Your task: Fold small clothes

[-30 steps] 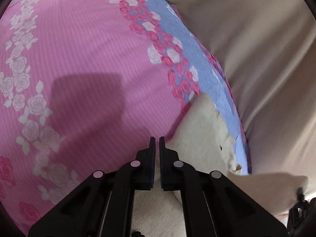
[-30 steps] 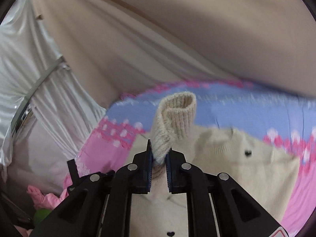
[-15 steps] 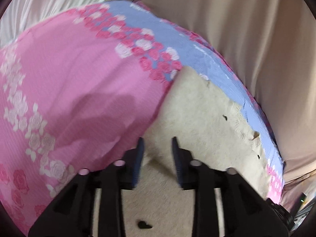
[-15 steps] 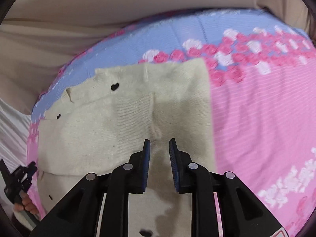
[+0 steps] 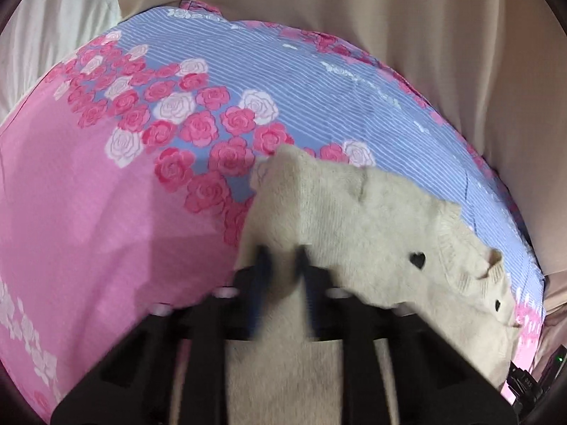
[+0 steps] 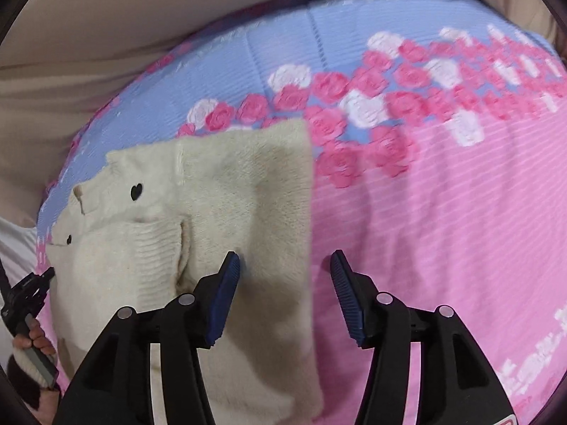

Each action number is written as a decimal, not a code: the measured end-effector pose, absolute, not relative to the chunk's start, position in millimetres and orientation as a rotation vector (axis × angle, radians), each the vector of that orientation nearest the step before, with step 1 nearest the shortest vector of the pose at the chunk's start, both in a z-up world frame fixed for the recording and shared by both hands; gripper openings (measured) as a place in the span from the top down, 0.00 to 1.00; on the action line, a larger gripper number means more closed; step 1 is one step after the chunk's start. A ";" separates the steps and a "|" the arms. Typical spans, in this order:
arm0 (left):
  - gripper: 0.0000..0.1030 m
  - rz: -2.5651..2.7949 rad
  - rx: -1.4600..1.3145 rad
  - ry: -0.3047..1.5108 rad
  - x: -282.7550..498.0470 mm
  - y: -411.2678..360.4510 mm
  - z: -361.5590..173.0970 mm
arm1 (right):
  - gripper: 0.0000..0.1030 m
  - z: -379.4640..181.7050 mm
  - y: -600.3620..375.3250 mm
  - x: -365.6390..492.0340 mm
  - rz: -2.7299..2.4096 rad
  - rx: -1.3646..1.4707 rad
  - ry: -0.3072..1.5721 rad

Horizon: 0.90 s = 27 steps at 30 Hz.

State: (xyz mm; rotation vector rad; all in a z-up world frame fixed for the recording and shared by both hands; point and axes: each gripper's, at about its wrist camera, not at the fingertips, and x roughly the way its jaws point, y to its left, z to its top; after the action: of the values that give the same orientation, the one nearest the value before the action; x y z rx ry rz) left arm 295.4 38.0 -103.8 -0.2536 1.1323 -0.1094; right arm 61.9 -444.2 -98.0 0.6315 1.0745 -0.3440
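- Cream knit sweater [image 6: 226, 219] (small black hearts) lies partly folded on the pink-and-blue rose bedsheet [image 6: 443, 212].
- Left gripper [image 5: 281, 265] – blurred, jaws pressed together, pinching the sweater's fabric.
- Right gripper [image 6: 285, 269] – jaws spread and closing, straddling the sweater's right edge, pads not pressing it.

Cream knit sweater [image 6: 219, 184] with black hearts, sleeve folded in, flat on floral sheet [image 6: 443, 212]

sweater [image 6: 226, 191]: 1, cream knit | black heart buttons on it: 2 showing [image 6: 136, 191] | flowered sheet [image 6: 443, 212]: 1, pink and blue | hand-held grippers: 2, left [image 5: 281, 258], right [image 6: 285, 265] | hand [image 6: 35, 340]: 1 in view
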 end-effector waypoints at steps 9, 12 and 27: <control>0.93 -0.061 -0.217 1.085 306.6 55.2 -111.4 | 0.85 -107.8 -453.8 51.9 -0.354 0.609 1.037; 0.89 -0.086 -0.191 1.086 301.2 50.4 -101.2 | 0.69 -88.0 -452.2 40.0 -0.391 0.651 0.985; 0.61 -0.036 -0.257 1.158 179.7 101.4 -107.5 | 0.69 -68.4 -318.1 48.8 -0.170 0.434 1.034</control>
State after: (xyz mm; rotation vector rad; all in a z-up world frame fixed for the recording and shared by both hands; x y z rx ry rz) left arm 179.7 101.4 -107.5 -0.2567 1.1585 -0.0356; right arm 48.8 -318.1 -68.4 0.4338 1.0342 -0.1697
